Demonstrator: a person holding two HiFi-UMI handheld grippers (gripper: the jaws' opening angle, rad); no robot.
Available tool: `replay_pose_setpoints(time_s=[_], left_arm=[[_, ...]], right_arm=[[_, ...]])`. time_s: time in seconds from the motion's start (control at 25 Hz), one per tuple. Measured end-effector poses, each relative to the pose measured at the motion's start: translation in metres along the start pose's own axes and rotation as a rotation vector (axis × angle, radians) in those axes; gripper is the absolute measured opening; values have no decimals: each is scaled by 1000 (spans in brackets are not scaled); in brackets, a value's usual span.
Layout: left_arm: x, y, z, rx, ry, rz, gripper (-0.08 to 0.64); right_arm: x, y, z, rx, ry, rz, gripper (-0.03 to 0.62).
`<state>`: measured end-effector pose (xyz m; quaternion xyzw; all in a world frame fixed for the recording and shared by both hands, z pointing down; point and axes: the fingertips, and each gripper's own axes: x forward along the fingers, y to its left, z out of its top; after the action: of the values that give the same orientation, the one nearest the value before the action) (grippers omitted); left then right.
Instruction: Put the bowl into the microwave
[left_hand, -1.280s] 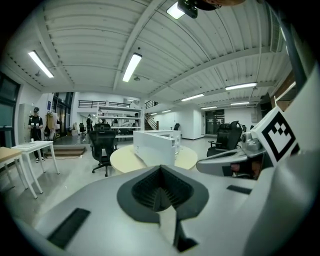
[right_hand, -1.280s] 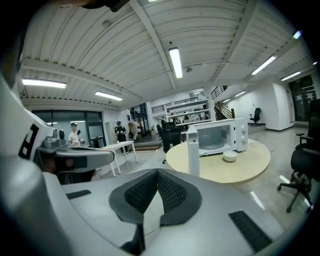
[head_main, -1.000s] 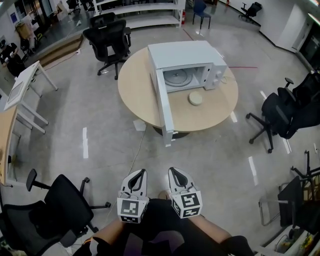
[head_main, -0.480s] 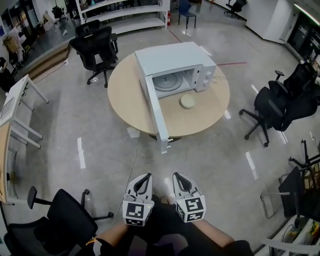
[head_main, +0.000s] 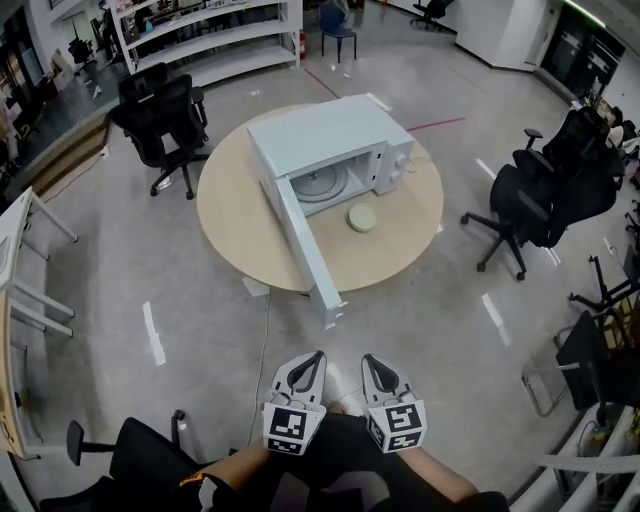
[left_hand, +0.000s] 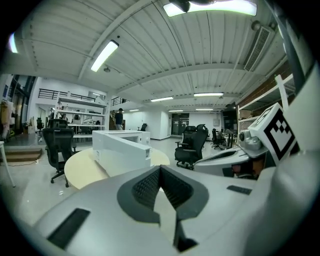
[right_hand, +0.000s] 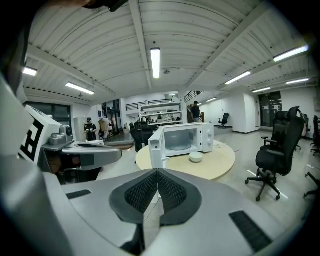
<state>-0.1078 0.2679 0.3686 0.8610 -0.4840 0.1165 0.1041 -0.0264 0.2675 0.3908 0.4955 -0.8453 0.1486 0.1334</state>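
Observation:
A pale round bowl (head_main: 362, 218) sits on the round wooden table (head_main: 235, 215), just in front of the white microwave (head_main: 325, 135). The microwave's door (head_main: 303, 250) hangs wide open and the cavity with its glass plate shows. Both grippers are held low near the person's body, far from the table, over the floor. My left gripper (head_main: 314, 358) is shut with nothing in it, as is my right gripper (head_main: 371, 361). In the right gripper view the bowl (right_hand: 196, 157) and microwave (right_hand: 187, 137) lie ahead past the shut right gripper (right_hand: 157, 172). The left gripper (left_hand: 160, 170) points toward the microwave's door side (left_hand: 122, 147).
Black office chairs stand round the table: one at the back left (head_main: 160, 115), one at the right (head_main: 535, 205), another at the bottom left (head_main: 140, 460). White shelving (head_main: 200, 35) lines the back. A cable (head_main: 266, 330) runs over the grey floor.
The head view has swung, so the table and microwave have drifted left in the picture. Both grippers stay shut side by side and have slid slightly right in the picture.

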Motion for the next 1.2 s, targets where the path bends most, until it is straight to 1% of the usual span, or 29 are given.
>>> replay_pose_setpoints(time_s=[0.16, 0.28, 0.4, 0.6, 0.72, 0.92, 1.2], left_arm=[[7, 3, 1, 4, -18, -56, 48], [9, 9, 0, 2, -26, -90, 48], [7, 17, -6, -2, -23, -111, 48], [-2, 29, -22, -38, 0, -138, 48], [-4, 34, -25, -42, 3, -143, 48], [-7, 39, -22, -46, -7, -131, 48], [6, 30, -15, -24, -20, -137, 48]], right_arm=[[3, -4, 1, -3, 4, -59, 17], [9, 0, 0, -3, 14, -88, 17], [15, 10, -4, -11, 30, -97, 17], [21, 25, -6, -34, 49, -103, 17], [25, 30, -7, -31, 56, -105, 17], [29, 36, -2, -35, 58, -91, 17], [33, 18, -7, -17, 58, -90, 17]])
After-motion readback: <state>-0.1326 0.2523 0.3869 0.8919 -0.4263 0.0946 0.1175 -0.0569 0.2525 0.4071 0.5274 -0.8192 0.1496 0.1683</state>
